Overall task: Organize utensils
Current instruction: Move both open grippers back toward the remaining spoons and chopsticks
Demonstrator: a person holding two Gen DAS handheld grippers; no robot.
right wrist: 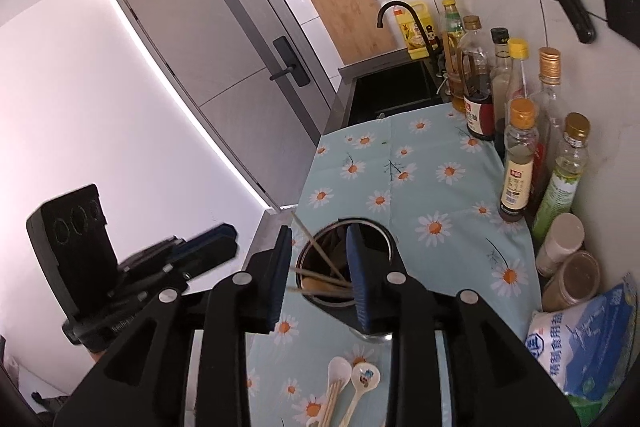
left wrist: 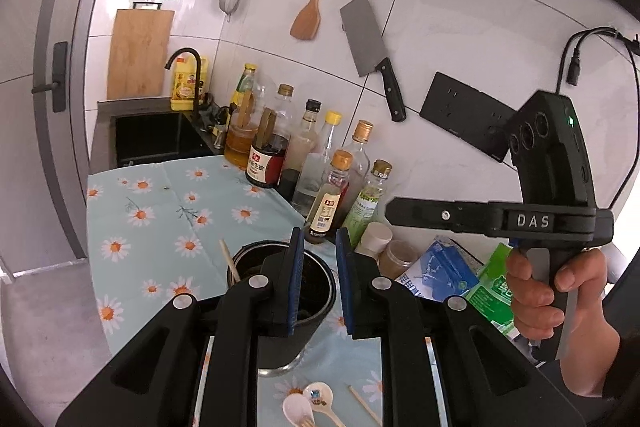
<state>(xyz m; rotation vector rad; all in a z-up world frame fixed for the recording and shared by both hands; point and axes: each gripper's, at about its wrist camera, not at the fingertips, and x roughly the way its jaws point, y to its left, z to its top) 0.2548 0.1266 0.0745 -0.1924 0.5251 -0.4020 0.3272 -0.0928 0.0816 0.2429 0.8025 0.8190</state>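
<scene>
Two spoons (right wrist: pixel 352 383) | one holder (right wrist: pixel 344 267) | left gripper (left wrist: pixel 318 283), right gripper (right wrist: pixel 320 283): both parted, empty

Both wrist views angled down, close above utensil holder (left wrist: pixel 280 291), sharing daisy tablecloth (right wrist: pixel 448 195)

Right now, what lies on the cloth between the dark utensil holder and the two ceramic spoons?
Nothing but bare daisy-print cloth lies between the utensil holder and the spoons; the right wrist view shows it. The loose chopsticks lie beside the spoons, not in that stretch.

right gripper (right wrist: pixel 320 275) empty, parted | above holder (right wrist: pixel 384 231) | chopsticks (right wrist: pixel 320 285) inside
</scene>
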